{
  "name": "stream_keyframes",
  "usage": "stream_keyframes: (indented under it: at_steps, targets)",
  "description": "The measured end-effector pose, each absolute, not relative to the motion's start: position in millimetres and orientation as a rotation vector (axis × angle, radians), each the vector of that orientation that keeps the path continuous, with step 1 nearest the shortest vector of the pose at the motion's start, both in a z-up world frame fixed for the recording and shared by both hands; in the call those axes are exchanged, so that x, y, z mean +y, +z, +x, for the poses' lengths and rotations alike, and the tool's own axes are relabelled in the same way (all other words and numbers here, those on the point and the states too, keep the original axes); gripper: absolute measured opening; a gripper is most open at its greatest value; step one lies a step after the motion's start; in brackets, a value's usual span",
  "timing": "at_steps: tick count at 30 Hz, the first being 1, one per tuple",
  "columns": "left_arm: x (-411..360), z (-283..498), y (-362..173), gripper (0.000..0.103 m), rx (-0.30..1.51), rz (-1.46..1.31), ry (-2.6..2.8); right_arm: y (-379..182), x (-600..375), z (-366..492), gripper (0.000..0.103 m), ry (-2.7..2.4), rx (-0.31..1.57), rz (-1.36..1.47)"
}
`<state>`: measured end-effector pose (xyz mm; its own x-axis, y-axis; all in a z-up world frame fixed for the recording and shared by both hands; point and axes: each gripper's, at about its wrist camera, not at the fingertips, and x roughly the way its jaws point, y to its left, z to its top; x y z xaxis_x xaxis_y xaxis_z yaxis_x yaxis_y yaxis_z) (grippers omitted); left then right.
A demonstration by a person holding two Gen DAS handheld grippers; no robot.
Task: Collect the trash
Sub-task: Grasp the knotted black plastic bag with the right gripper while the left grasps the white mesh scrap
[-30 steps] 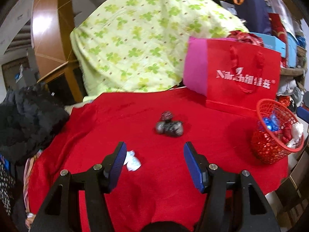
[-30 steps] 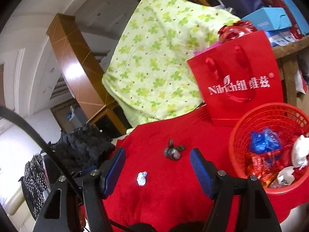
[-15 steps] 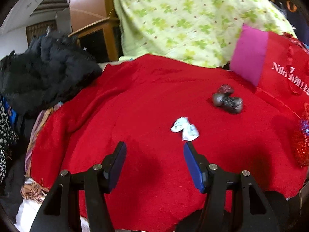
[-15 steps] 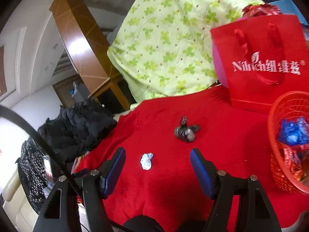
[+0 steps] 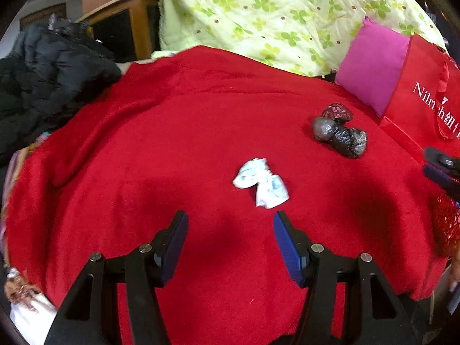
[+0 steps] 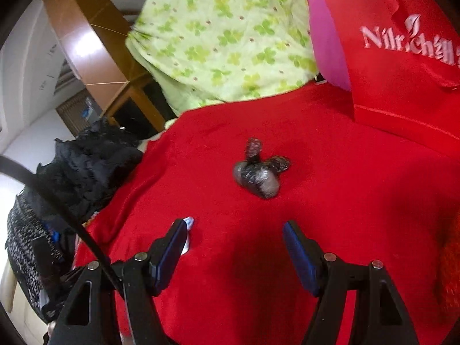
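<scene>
Fuzzy matt red cloth (image 5: pixel 172 132) covers everything. Wrapper (image 5: pixel 260 182) looks like crinkly paper, dark wad (image 6: pixel 257 176) shiny foil. Bag (image 6: pixel 402 66) is smooth.

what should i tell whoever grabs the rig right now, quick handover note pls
Left gripper: open, empty, low over the red cloth, the white wrapper just ahead of its fingertips and a bit right of centre.
Right gripper: open, empty, facing the dark foil wad further ahead on the cloth.
Both pieces lie loose on the cloth, apart from each other, untouched.
Basket: only a red sliver at the right edge of the left view; contents not visible.
Done: nothing gripped at this moment.
Left: pick up the wrapper and the wad, likely one per gripper, and drop them in the basket.
</scene>
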<state>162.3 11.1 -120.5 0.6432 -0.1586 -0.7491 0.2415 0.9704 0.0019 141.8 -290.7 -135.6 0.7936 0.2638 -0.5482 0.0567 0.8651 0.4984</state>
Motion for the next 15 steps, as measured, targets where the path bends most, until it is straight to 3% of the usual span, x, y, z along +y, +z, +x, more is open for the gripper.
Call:
stream_keyframes:
  at_steps: [12,13,14,15]
  targets:
    - [-31,250,-173,0.062,0.993,-0.002,-0.315,-193,-302,283,0.072,0.122,0.761,0.495]
    - [-32,253,-176,0.060,1.000,-0.011,-0.317,-199,-300,290,0.070,0.136,0.780,0.486]
    - [-33,256,-181,0.051,1.010,-0.018,-0.318,-204,-297,294,0.067,0.148,0.791,0.476]
    - [-35,259,-187,0.041,1.025,-0.021,-0.318,-208,-294,297,0.053,0.155,0.804,0.460]
